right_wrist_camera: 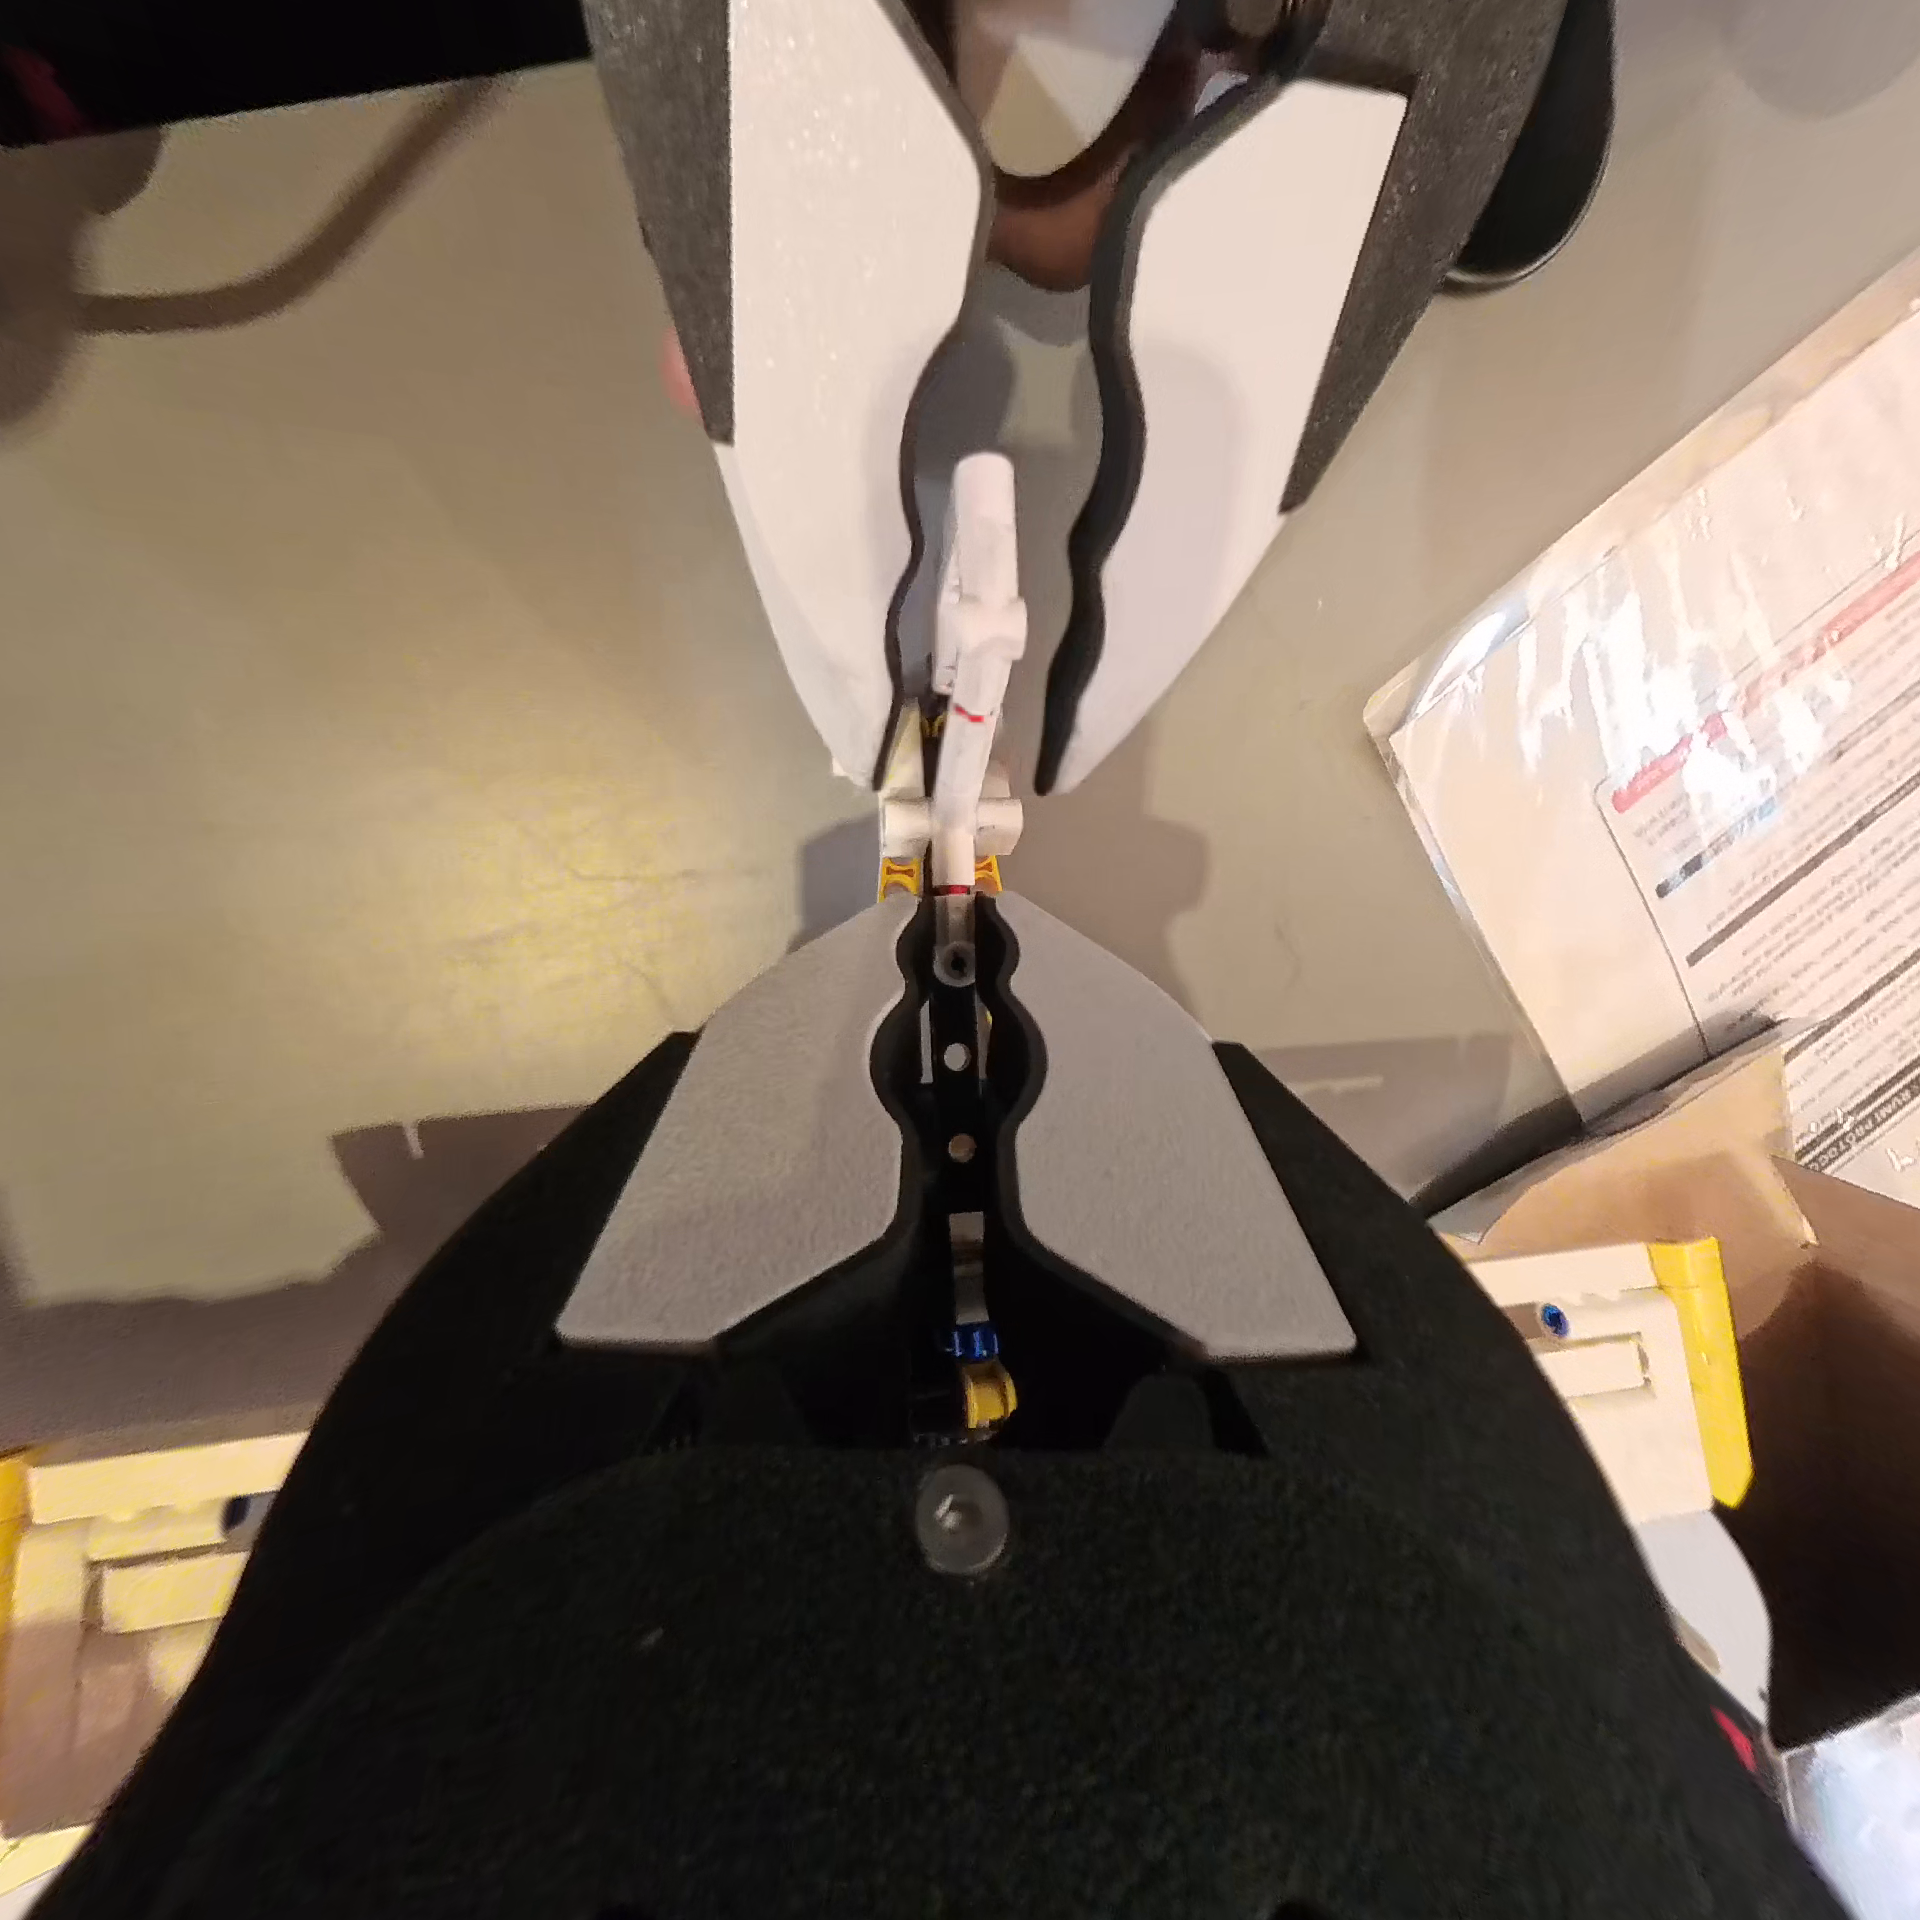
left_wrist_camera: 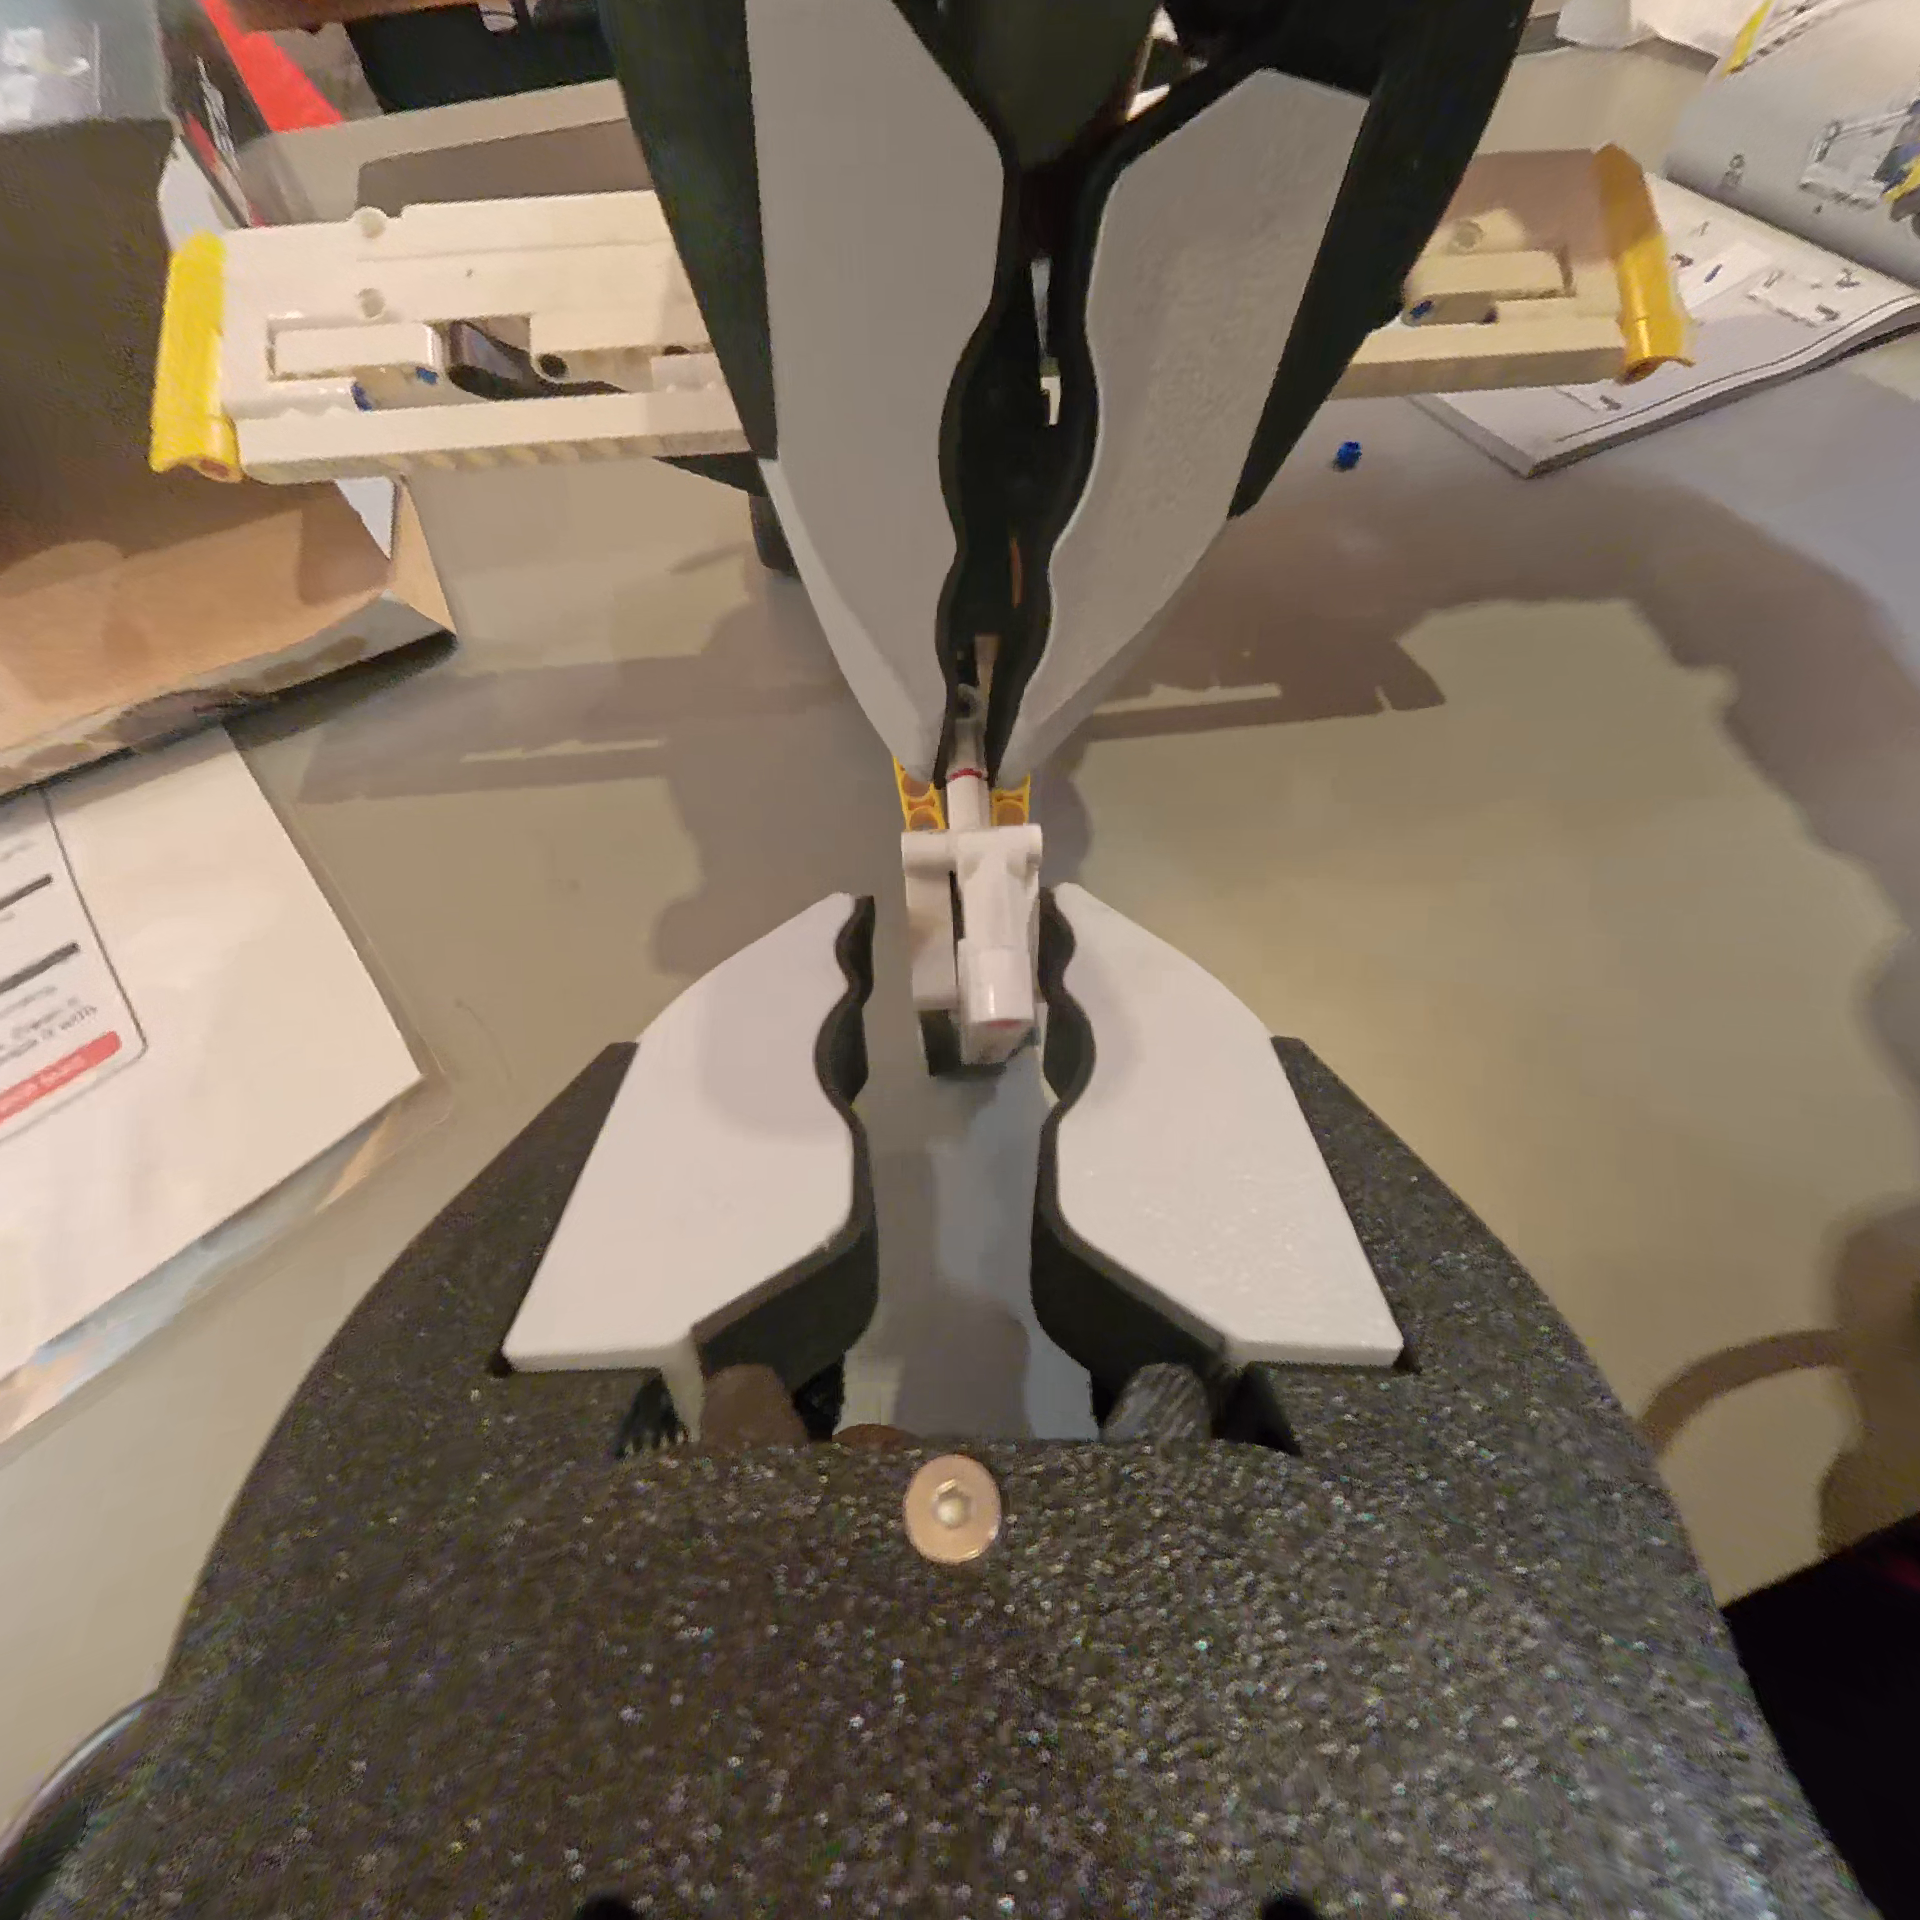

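My right gripper [right_wrist_camera: 948, 914] is shut on a small brick assembly: a black beam with holes [right_wrist_camera: 956, 1049], yellow beams [right_wrist_camera: 896, 875] and a white rod with a cross piece [right_wrist_camera: 951, 821] sticking out past the tips. In the left wrist view it comes in from the top [left_wrist_camera: 971, 753]. My left gripper [left_wrist_camera: 956, 904] is open around the white end of that assembly [left_wrist_camera: 982, 935]. The right pad [left_wrist_camera: 1055, 966] lies against it, and the left pad [left_wrist_camera: 854, 966] stands apart from it. In the right wrist view the left gripper [right_wrist_camera: 961, 779] faces mine over a grey table [right_wrist_camera: 416, 727].
A large white build with yellow ends [left_wrist_camera: 468, 343] lies at the back of the table, also seen low in the right wrist view [right_wrist_camera: 1579, 1351]. An instruction booklet [left_wrist_camera: 1714, 281], a cardboard box [left_wrist_camera: 156, 603], a bagged paper sheet [left_wrist_camera: 156, 987] and a loose blue pin [left_wrist_camera: 1347, 454] lie around. My two grippers' fingertips are within a few centimetres of each other.
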{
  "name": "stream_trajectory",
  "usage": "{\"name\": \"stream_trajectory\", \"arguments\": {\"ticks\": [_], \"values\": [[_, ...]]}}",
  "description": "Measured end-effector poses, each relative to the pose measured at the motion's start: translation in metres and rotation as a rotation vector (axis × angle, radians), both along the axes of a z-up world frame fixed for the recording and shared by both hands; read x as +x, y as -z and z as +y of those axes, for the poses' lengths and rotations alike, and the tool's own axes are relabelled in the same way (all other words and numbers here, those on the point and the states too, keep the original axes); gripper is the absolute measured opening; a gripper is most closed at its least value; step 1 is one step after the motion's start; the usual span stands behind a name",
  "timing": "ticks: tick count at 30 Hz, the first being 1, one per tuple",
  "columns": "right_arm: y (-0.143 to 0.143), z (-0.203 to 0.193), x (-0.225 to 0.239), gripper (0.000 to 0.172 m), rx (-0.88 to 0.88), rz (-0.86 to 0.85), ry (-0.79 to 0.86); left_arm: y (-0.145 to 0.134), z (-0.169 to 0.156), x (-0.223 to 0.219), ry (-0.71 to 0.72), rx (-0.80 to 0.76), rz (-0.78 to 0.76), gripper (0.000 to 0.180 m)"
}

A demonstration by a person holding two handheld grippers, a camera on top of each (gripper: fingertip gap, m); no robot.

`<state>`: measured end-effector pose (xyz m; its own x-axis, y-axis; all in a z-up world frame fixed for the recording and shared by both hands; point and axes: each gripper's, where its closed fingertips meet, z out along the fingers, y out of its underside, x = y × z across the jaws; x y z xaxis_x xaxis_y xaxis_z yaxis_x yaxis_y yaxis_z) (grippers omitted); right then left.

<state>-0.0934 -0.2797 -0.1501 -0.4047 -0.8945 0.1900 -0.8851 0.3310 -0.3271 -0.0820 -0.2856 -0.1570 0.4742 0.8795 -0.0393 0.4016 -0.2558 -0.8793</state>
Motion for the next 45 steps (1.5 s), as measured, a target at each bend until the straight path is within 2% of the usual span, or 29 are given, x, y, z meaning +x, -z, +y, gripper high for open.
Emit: {"name": "stream_trajectory", "arguments": {"ticks": [4, 6, 7, 15, 24, 45], "values": [[0.000, -0.001, 0.000, 0.008, -0.009, -0.002, 0.012, -0.002, 0.006, -0.009, -0.005, -0.029, 0.035, 0.040], [0.000, -0.001, 0.000, 0.007, -0.017, -0.003, 0.014, -0.006, 0.008, -0.012, -0.023, -0.023, 0.058, 0.036], [0.000, -0.002, 0.000, 0.007, -0.019, -0.004, 0.016, -0.008, 0.008, -0.014, -0.038, -0.021, 0.075, 0.027], [0.001, -0.002, 0.000, 0.008, -0.016, -0.001, 0.025, -0.003, 0.009, -0.021, -0.062, -0.122, 0.088, 0.028], [0.002, -0.001, 0.001, 0.008, -0.035, 0.026, 0.003, 0.000, 0.008, -0.019, -0.026, -0.193, 0.107, 0.028], [-0.003, -0.001, -0.002, 0.008, -0.015, -0.021, 0.034, -0.011, 0.002, -0.008, -0.006, -0.075, 0.131, 0.028]]}}
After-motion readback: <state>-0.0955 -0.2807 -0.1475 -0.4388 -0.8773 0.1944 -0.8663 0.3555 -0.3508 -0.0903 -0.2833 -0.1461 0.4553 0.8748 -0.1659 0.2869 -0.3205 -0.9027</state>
